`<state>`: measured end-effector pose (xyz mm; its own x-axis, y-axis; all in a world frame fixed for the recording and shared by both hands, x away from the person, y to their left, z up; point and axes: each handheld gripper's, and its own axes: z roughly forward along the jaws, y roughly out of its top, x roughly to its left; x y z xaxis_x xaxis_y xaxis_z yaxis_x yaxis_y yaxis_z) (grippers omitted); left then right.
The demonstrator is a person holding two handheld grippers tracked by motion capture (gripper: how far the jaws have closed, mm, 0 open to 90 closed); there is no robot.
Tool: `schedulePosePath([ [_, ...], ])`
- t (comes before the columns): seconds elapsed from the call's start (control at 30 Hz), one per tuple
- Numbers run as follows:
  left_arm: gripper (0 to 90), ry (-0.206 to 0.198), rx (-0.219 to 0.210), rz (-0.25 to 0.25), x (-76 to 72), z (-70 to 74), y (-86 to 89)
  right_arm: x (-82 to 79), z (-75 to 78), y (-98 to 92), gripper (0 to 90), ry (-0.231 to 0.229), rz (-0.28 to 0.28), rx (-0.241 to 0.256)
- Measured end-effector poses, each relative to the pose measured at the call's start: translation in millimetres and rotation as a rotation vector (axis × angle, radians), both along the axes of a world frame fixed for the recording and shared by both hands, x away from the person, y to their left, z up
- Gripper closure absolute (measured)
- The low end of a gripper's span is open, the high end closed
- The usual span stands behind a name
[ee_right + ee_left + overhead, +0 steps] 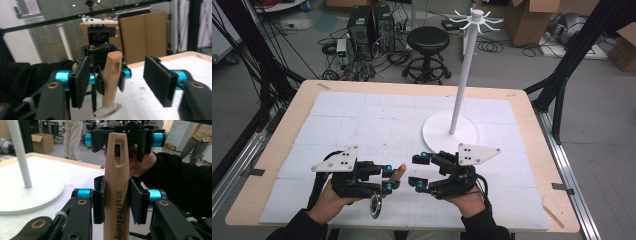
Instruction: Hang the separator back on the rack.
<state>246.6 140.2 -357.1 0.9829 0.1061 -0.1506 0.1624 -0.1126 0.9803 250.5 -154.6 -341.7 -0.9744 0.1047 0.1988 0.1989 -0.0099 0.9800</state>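
A utensil with a light wooden handle (399, 172) and a round metal head (375, 206) is held in my left gripper (388, 178), which is shut on the handle. In the left gripper view the handle (116, 177) rises between the pads, its slotted end toward the right gripper (122, 139). My right gripper (419, 171) faces it from the right, open and a short way off. In the right gripper view the pads (157, 81) stand wide apart, with the handle (111, 75) and the metal head (106, 112) beyond them. A white hook stand (464, 70) rises from a round base (434, 134) behind the right gripper.
A white mat (362, 120) covers the wooden table (287, 115). Beyond the far edge are a black stool (428, 42), computer towers (371, 25) and cardboard boxes (527, 20). Two people (72, 137) stand in the background of the left gripper view.
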Motion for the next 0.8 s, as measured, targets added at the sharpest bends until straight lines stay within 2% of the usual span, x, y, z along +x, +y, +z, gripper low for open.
schedulePosePath([
  [0.37,67.7,0.004,-0.026,-0.052,-1.5,-0.2,-3.9,2.5,0.0,16.0,59.8,-0.020,0.087,0.003],
  [0.47,67.7,0.003,-0.039,-0.070,-2.8,0.2,-4.7,2.1,0.0,18.9,69.2,-0.029,0.116,0.009],
  [0.57,67.7,0.000,-0.046,-0.079,-2.9,0.8,-4.8,1.7,0.9,19.6,70.6,-0.037,0.129,0.020],
  [0.8,67.4,0.011,-0.067,-0.072,-1.5,1.6,-2.6,-2.3,4.6,23.3,71.3,-0.053,0.095,0.027],
])
